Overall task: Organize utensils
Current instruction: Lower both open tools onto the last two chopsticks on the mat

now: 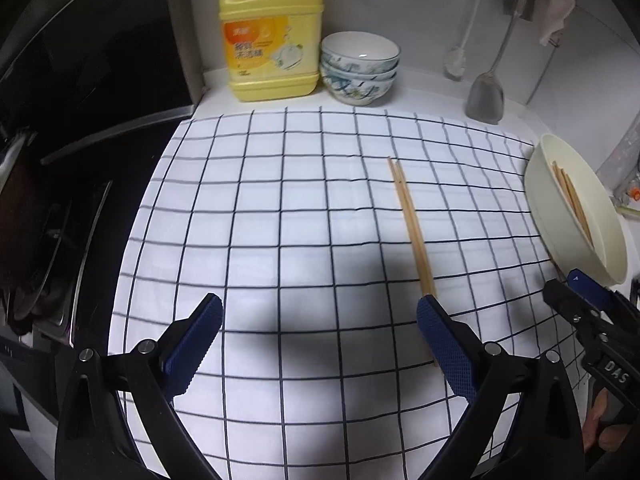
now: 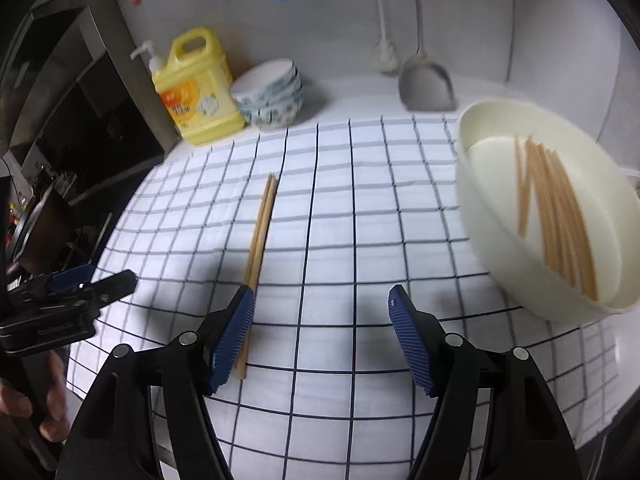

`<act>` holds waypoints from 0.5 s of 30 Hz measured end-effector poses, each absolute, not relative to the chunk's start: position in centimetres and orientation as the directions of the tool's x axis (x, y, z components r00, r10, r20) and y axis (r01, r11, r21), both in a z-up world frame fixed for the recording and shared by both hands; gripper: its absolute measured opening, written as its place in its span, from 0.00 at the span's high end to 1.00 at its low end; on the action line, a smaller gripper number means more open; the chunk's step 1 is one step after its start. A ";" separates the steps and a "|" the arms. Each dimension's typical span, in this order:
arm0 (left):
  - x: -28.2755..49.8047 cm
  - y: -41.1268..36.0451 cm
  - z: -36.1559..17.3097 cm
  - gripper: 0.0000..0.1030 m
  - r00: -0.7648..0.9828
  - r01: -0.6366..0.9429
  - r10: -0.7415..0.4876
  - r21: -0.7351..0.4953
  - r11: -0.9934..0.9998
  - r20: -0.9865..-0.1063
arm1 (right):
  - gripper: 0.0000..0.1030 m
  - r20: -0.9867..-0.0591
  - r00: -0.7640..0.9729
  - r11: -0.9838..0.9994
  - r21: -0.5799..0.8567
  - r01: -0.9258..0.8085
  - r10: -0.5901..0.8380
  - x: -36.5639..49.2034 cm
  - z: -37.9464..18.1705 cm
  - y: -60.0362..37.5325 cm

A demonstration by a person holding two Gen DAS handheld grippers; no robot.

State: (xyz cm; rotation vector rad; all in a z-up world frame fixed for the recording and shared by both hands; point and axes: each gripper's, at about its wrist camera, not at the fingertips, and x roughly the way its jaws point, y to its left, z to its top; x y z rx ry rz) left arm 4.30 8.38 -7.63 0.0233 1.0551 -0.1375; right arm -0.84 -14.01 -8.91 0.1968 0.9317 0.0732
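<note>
While both grippers gape empty, the chopstick pair point(image 2: 262, 236) runs near-to-far between left gripper point(image 1: 320, 340) and right gripper point(image 2: 322, 332).

A pair of wooden chopsticks point(image 2: 260, 236) lay flat and parallel, touching, on the checked cloth point(image 2: 360, 208). More chopsticks point(image 2: 560, 220) rested loosely inside the cream bowl point(image 2: 476, 216) at the cloth's edge.

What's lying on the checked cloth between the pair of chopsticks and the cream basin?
Nothing: in the right wrist view only bare checked cloth stretches between the chopstick pair and the cream basin.
</note>
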 end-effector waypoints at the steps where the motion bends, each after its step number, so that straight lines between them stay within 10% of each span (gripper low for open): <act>1: 4.1 8.6 -7.8 0.07 0.484 0.111 -0.101 -0.053 0.992 -0.869 | 0.35 -0.792 0.590 0.979 0.205 0.013 0.158 -0.5 -9.6 -13.9; 15: 3.6 11.6 -9.0 0.07 0.509 -0.012 -0.009 -0.018 1.000 -0.861 | 0.35 -0.824 0.534 0.982 0.177 -0.072 0.188 3.0 -14.6 -9.7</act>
